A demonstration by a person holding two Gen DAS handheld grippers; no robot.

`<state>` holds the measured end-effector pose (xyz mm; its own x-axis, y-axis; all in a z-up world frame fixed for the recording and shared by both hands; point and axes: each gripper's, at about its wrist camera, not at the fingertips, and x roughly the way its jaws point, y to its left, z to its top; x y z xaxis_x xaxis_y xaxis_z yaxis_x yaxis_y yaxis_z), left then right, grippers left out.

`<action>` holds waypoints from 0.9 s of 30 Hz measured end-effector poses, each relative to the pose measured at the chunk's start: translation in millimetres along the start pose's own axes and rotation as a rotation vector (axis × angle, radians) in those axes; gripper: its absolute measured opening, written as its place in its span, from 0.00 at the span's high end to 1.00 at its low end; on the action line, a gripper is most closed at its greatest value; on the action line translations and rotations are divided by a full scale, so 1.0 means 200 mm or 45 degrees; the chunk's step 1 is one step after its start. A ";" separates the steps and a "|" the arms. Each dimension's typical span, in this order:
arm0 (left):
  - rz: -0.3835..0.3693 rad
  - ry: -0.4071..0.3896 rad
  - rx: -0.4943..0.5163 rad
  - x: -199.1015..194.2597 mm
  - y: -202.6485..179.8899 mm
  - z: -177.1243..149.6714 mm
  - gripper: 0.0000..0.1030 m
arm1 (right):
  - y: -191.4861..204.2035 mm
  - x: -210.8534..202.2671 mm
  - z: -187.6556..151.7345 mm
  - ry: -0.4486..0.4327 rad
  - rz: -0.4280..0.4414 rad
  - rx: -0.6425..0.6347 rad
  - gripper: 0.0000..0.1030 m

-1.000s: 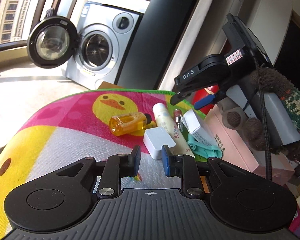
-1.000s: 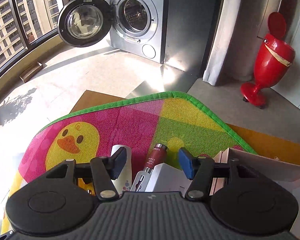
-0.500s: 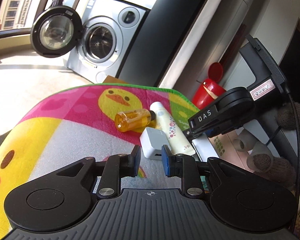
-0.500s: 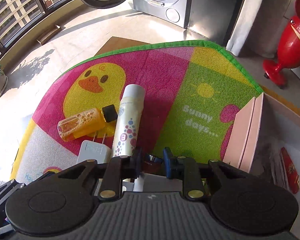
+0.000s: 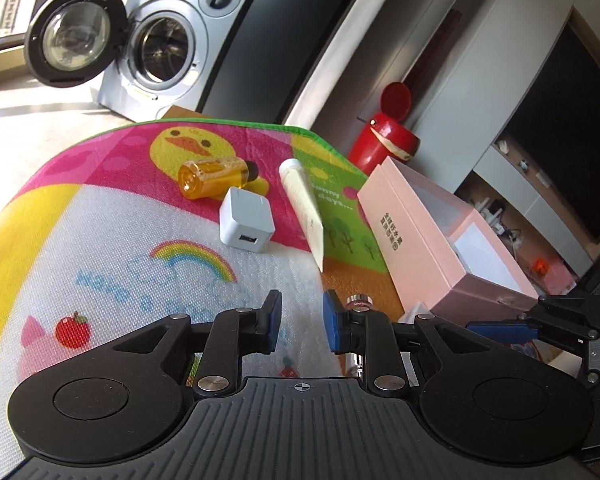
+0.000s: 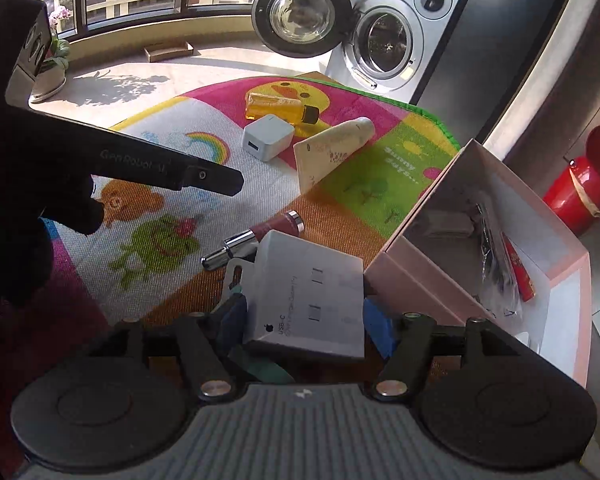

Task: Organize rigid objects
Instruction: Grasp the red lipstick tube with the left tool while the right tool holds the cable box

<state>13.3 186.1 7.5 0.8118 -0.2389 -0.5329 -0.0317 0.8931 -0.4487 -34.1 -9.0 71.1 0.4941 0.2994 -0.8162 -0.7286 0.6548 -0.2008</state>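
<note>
Carton [image 6: 312, 304], white, lies between the right tool's [image 6: 304, 320] opening jaws, not gripped; left tool [image 5: 300, 322] nearly closed, empty.

You are looking at a woven cloth play mat [image 6: 172, 216] lying matt and rough at centre frame. The lipstick tube [image 6: 256, 236] is showing glossy metal ends, beside a smooth matt white cardboard box [image 6: 312, 300] and a matt pink paper box [image 6: 428, 276].

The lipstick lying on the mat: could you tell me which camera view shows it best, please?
The right wrist view: the lipstick lies in full there, silver cap to dark red barrel, just beyond the white USB-C box. In the left wrist view only its silver end shows, behind a finger of the left gripper.
</note>
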 end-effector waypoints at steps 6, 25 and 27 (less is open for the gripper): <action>-0.087 0.047 0.177 -0.08 -0.21 -0.09 0.76 | -0.14 -0.08 -0.27 -0.011 -0.193 0.125 0.36; 0.286 -0.020 0.366 0.00 -0.35 -0.05 0.75 | -0.34 -0.14 -0.67 -0.206 -0.120 0.611 0.33; 0.321 0.026 0.404 0.07 -0.35 -0.05 0.75 | -0.33 -0.14 -0.67 -0.215 -0.130 0.605 0.33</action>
<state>21.6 115.8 24.4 0.7898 -0.0018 -0.6134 -0.0442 0.9972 -0.0598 -64.3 -153.1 34.6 0.6499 0.2995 -0.6985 -0.3959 0.9179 0.0252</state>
